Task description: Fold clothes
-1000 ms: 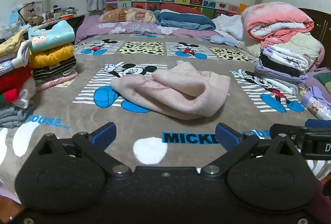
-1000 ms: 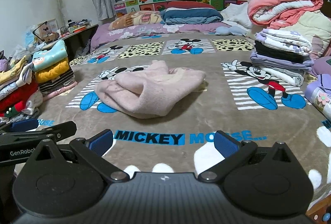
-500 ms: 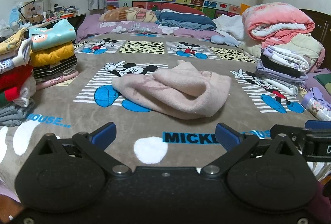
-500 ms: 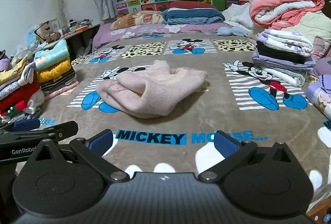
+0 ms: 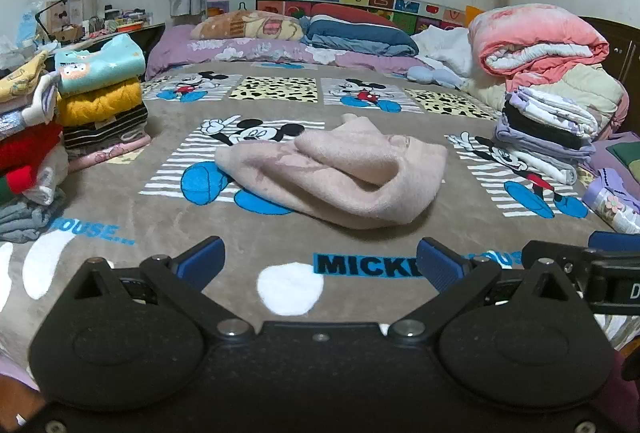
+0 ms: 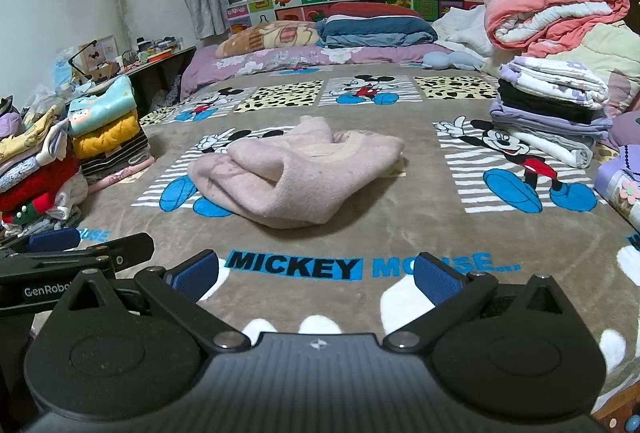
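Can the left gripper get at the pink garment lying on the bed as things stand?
Probably yes. The left gripper is open, and only bare blanket lies between it and the pink garment. The right gripper, also open, sits off to the side.

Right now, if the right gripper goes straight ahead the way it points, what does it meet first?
Probably the pink garment lying crumpled on the blanket; the right gripper is open and empty, though depth is unclear.

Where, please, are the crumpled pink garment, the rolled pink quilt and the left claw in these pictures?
crumpled pink garment (image 5: 336, 173), left wrist view, on its rumpled middle.
rolled pink quilt (image 6: 552, 5), right wrist view, on its outer pink layer.
left claw (image 5: 318, 263), left wrist view, midway between its open blue fingertips.
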